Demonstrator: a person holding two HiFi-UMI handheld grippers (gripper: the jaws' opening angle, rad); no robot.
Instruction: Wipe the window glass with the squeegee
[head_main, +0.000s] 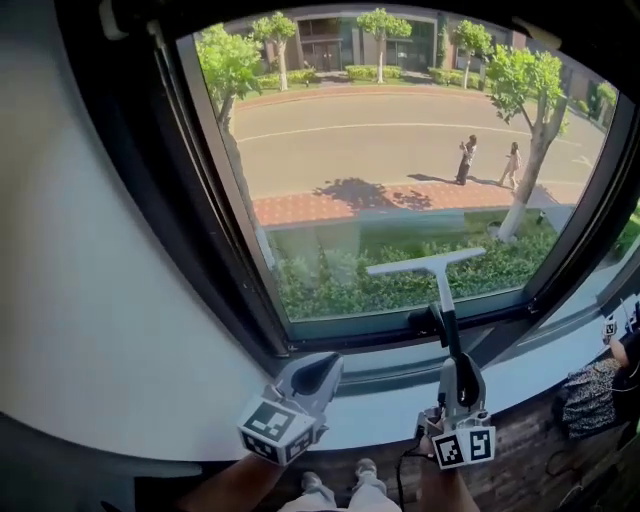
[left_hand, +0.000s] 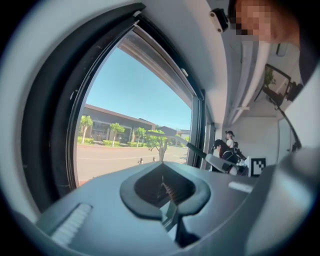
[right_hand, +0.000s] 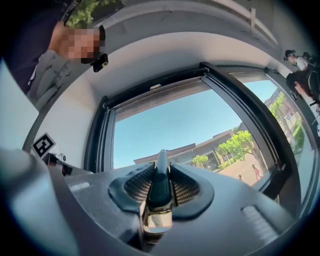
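The window glass (head_main: 380, 150) fills the head view, with a street and trees behind it. A squeegee stands upright against its lower part, its white blade (head_main: 425, 264) lying level on the glass and its dark handle (head_main: 447, 330) running down to my right gripper (head_main: 457, 375), which is shut on it. In the right gripper view the dark handle (right_hand: 160, 181) is pinched between the ribbed pads (right_hand: 186, 189). My left gripper (head_main: 318, 374) hovers over the sill left of the squeegee, shut and holding nothing; its pads (left_hand: 200, 197) meet around a hollow.
A dark window frame (head_main: 215, 240) borders the glass, with a white wall (head_main: 90, 300) to the left. A pale sill (head_main: 390, 405) runs below. A seated person (head_main: 600, 385) is at the far right. Another person (left_hand: 230, 145) shows in the left gripper view.
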